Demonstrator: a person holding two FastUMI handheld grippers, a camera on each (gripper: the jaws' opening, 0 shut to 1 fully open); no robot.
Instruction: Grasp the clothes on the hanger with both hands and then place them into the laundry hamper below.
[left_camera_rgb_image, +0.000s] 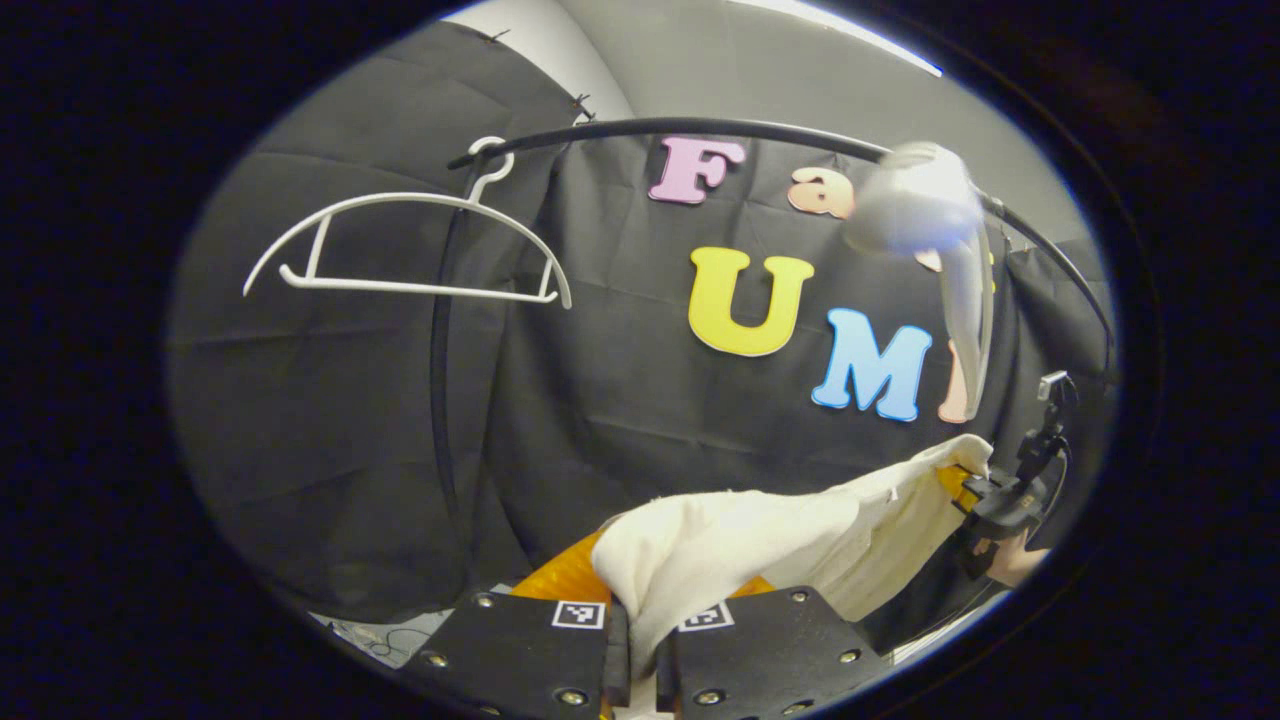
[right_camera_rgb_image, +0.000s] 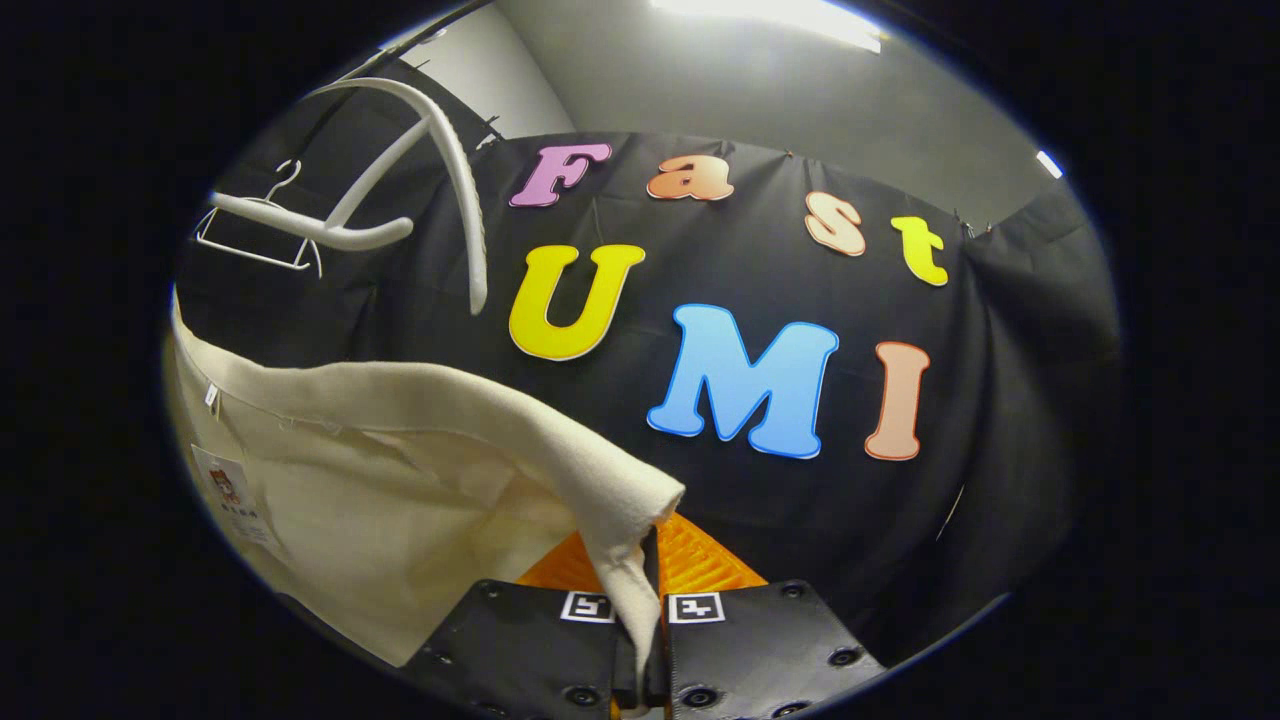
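Between both hand-held grippers, cream garment hangs stretched, off white hanger on rail. Left hand-held gripper clenched on one fabric edge; right hand-held gripper clenched on other corner. Cloth looks soft, light, floppy: sags mid-span. Hem grips likely best. Hamper unseen.
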